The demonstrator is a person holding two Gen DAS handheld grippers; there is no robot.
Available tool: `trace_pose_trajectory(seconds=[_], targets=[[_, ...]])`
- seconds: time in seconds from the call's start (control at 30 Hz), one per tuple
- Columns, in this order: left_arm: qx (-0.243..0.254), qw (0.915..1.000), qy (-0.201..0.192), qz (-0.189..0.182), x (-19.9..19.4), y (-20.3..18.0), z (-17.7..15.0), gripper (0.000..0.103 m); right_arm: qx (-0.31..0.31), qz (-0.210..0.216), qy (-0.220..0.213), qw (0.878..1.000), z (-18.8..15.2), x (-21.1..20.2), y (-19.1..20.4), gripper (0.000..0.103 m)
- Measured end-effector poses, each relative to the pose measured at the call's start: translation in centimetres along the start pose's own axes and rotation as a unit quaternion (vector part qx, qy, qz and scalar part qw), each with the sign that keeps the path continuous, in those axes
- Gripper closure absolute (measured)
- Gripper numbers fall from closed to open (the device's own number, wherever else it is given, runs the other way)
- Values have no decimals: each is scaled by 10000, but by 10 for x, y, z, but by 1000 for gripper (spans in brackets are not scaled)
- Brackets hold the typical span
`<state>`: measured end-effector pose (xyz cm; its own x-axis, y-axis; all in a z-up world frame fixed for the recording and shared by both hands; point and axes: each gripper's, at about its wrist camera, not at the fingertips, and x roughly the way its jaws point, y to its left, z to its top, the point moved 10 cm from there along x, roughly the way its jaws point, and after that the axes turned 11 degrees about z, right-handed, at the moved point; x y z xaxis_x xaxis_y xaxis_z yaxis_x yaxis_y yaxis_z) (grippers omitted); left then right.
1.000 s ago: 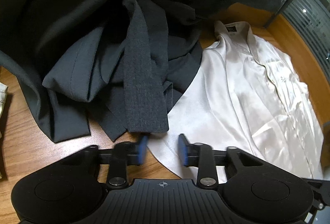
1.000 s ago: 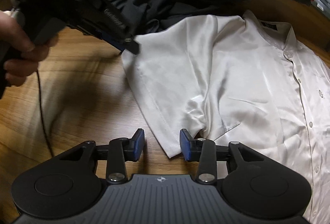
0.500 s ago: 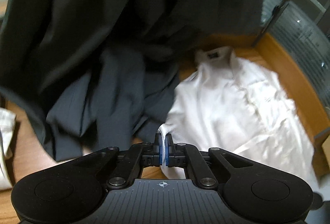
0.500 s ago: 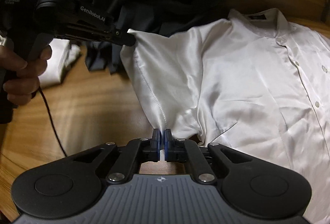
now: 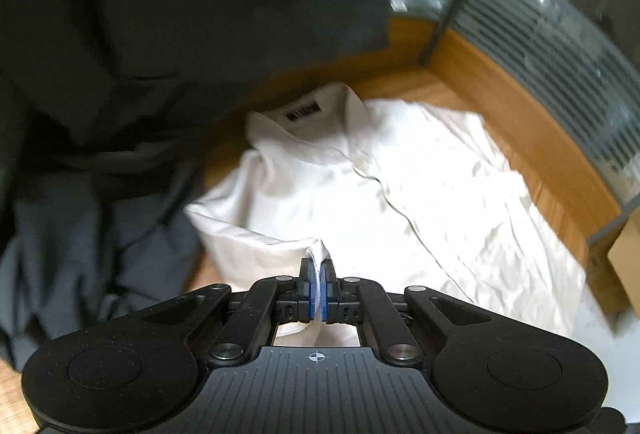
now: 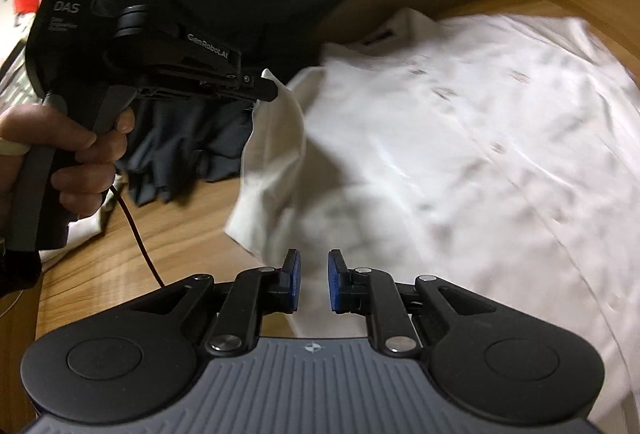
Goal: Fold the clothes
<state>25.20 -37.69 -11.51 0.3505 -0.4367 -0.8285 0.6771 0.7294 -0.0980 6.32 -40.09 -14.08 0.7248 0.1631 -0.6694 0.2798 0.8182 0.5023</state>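
Since one second ago, both grippers are rising and carrying the sleeve over the white shirt (image 5: 420, 194). The left gripper (image 5: 319, 288) is pointing steeply downward and clenching the sleeve edge (image 5: 318, 254); the shirt is lying ahead of it on the wooden table (image 5: 520, 114). The right gripper (image 6: 313, 282) is opening its jaws, with the shirt under them and nothing pinched. Dark clothes (image 5: 120, 74) are lying to the left.

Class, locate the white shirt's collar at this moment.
In the left wrist view, the collar lies at the white shirt's far end, beside the dark clothes on the wooden table.
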Motion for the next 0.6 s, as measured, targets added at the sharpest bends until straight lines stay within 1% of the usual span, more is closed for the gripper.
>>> trace_pose_trajectory(seconds=[0.17,0.27,0.33,0.37,0.43,0.5,0.6], targets=[[301,9991,276,132,38,-33,-6,97,274,-248,-75,9993,-10,-19,-36,87],[484,9980,383,90,50,-49,-12,84,402,-325,-87,9986,-17,-25,-51,85],[624,9973,396,46,51,-58,-17,65,457,-368,-89,9982,-21,-30,-58,83],[693,9968,402,24,52,-63,-19,61,463,-380,-89,9982,-22,-32,-60,82],[871,9958,287,-20,42,-65,-24,53,440,-398,-92,9982,-24,-35,-62,80],[999,9948,193,28,30,-61,-29,52,393,-415,-69,9983,-25,-36,-62,78],[1042,9943,152,180,18,-43,-40,52,318,-431,-22,9986,-28,-37,-60,76]])
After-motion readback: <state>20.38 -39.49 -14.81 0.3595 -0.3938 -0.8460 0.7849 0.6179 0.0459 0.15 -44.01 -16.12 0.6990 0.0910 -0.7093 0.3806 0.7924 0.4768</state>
